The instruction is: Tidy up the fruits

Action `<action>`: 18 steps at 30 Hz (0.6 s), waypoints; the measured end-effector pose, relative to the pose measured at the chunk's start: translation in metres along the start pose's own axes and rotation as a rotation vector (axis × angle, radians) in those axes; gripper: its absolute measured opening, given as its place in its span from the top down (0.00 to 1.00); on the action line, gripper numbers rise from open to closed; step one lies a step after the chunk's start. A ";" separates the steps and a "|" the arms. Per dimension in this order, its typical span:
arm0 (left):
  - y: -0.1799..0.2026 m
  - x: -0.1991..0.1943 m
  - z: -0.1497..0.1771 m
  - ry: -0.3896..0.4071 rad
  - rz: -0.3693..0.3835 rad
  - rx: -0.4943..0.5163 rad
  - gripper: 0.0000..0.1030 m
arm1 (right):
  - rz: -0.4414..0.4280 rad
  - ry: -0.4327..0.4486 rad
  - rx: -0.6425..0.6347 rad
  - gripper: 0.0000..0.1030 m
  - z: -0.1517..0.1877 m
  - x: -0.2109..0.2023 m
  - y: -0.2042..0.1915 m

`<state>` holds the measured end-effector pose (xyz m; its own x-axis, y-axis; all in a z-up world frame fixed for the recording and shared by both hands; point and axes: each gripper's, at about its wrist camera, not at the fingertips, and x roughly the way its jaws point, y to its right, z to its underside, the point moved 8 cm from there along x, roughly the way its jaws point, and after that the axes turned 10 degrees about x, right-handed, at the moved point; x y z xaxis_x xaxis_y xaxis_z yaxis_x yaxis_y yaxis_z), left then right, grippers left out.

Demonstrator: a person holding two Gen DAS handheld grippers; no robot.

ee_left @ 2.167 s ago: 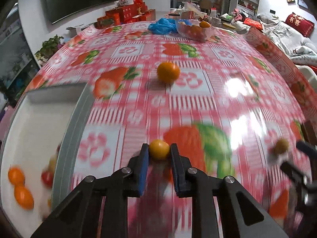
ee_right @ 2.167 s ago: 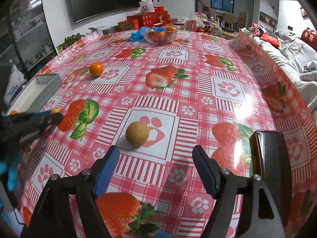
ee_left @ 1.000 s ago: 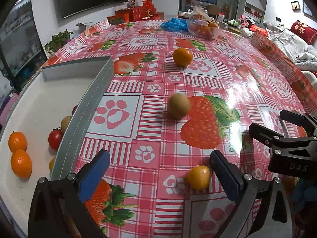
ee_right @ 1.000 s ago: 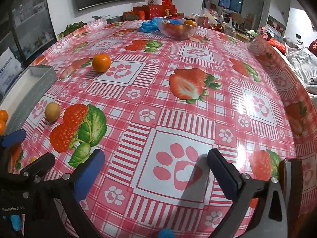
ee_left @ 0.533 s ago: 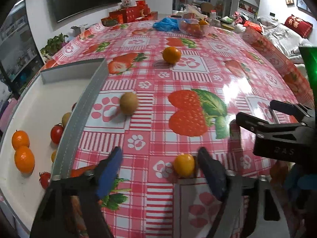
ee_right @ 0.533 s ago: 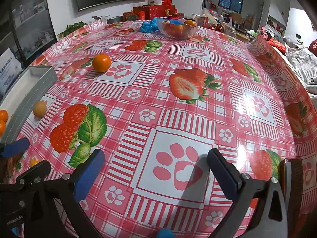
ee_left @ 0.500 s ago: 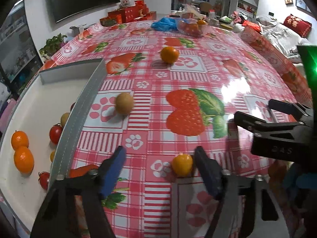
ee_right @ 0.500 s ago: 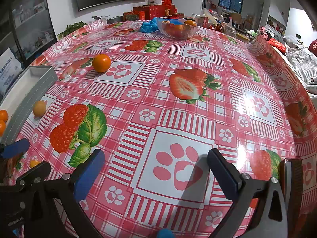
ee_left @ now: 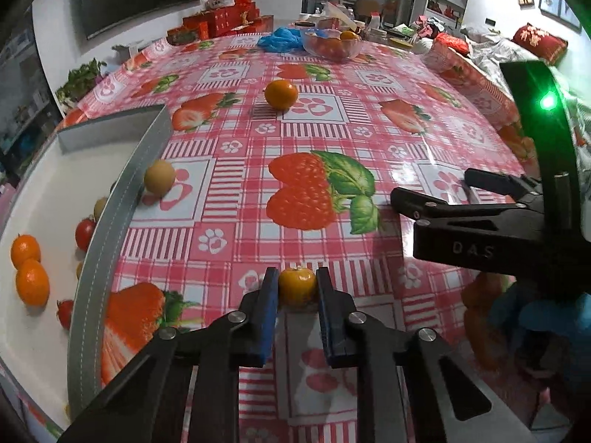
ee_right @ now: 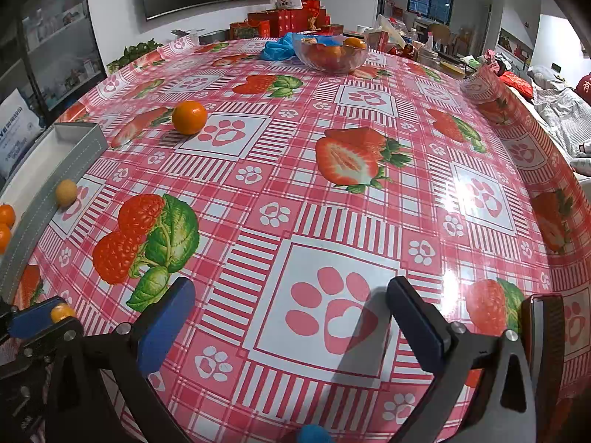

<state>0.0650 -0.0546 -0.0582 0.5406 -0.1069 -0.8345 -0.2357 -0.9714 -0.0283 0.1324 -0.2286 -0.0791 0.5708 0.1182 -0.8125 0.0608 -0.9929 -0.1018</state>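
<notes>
left gripper (ee_left: pixel 297 289) clamped on small orange fruit (ee_left: pixel 297 289); right gripper (ee_right: pixel 291 317) wide, empty; tan fruit (ee_left: pixel 159 178) at 10 o'clock.

The one clearly readable marking is "DAS" — pale letters on the black body of the right gripper (ee_left: pixel 461 188), seen from the left wrist camera. A white pillow (ee_right: pixel 16 125) left of the grey tray (ee_right: pixel 79 147) bears blue print — too small and warped to read.
</notes>
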 end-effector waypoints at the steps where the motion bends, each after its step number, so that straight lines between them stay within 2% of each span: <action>1: -0.002 -0.003 0.001 0.003 0.005 -0.006 0.79 | 0.000 0.000 0.000 0.00 0.000 0.000 0.000; 10: -0.013 -0.023 0.001 0.044 0.013 -0.009 0.79 | 0.001 0.000 0.000 0.00 0.000 0.000 0.000; 15: -0.017 -0.013 0.005 0.019 0.013 -0.036 0.79 | 0.000 0.000 0.000 0.00 0.000 0.000 0.000; 18: -0.015 -0.004 0.007 -0.001 -0.004 -0.014 0.79 | 0.000 0.000 0.000 0.00 0.000 0.000 0.000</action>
<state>0.0605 -0.0381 -0.0589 0.5406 -0.1028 -0.8350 -0.2224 -0.9747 -0.0240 0.1326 -0.2283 -0.0791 0.5711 0.1182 -0.8123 0.0608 -0.9930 -0.1017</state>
